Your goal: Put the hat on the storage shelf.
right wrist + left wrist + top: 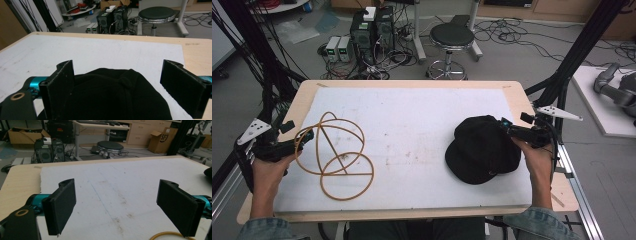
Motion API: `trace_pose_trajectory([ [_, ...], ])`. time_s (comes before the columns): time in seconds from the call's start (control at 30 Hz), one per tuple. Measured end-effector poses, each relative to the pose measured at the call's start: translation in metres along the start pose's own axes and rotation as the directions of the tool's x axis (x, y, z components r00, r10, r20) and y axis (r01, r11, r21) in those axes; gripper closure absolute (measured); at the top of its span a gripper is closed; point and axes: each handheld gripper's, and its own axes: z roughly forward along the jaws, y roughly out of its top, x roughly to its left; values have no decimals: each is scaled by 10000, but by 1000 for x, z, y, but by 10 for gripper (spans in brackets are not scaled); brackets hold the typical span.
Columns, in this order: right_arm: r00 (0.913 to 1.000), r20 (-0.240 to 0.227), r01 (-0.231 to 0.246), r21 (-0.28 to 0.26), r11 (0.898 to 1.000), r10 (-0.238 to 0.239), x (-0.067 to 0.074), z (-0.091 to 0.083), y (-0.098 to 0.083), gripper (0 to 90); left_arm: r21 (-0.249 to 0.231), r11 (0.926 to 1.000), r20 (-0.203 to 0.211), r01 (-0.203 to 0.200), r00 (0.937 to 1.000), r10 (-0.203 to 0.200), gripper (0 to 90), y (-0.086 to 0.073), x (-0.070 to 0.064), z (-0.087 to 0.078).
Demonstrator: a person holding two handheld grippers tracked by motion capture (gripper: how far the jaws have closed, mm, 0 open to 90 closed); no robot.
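High view: a wooden worktop (pixel 522 97) covered by a white mat (pixel 422 130). On the mat's left lies a yellow wire frame (pixel 337 155) of looped hoops; on its right lies a black cap (pixel 482 147), brim toward the person.

The left gripper (pixel 287 142) sits at the mat's left edge, held by the left hand (pixel 269 172). Its tip is beside the frame's leftmost loop; whether it touches the wire cannot be told, as dark gripper and hoop overlap. In the left gripper view the jaws stand wide apart with bare mat between them. A short arc of the yellow frame (pixel 172 235) appears at the bottom edge, cut off by the picture border and partly hidden behind one jaw. A dark sliver at the far right edge is probably the cap, too little shown to confirm.

The right gripper (pixel 517 131) is held by the right hand (pixel 537 157) at the cap's right side, its tip over the crown's edge. In the right gripper view the jaws are spread wide, released, and the cap (pixel 112 97) lies between and below them; its lower part is cut off by the frame, and contact with either jaw cannot be determined.

Beyond the worktop stand a round stool (pixel 452 37) and computer towers (pixel 372 30) amid tangled cables.
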Motion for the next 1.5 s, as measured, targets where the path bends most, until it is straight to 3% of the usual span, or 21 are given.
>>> trace_pose_trajectory([
  [0.47,9999,88,-110,13,9999,110,-4,1,0,123,0,10000,62,58,10000,-58,164,0,-1,-2],
  [0.6,9995,222,-218,327,9992,211,-5,5,-3,126,14,10000,76,90,9999,-90,164,0,-1,-1],
  [0.73,9986,288,-454,90,9989,452,-7,9,-10,158,35,10000,105,63,9999,-63,164,0,-2,0],
  [0.93,9981,358,-523,836,9951,494,-8,27,-21,158,80,9999,124,75,9999,-76,164,-1,-2,2],
  [1.17,9970,302,-742,1051,9917,714,-12,40,-35,166,63,9999,65,100,9999,-100,164,-2,0,0],
  [1.37,9941,-58,-1062,1323,9855,1079,-14,48,-43,233,54,10000,49,16,10000,-16,164,-1,0,-1],
  [1.4,9927,-187,-1156,1434,9829,1195,-13,50,-44,305,46,10000,45,19,10000,-19,164,-1,0,-1],
  [1.5,9918,-179,-1221,1589,9797,1265,-12,50,-44,347,38,10000,19,22,10000,-22,164,-1,0,-1],
])
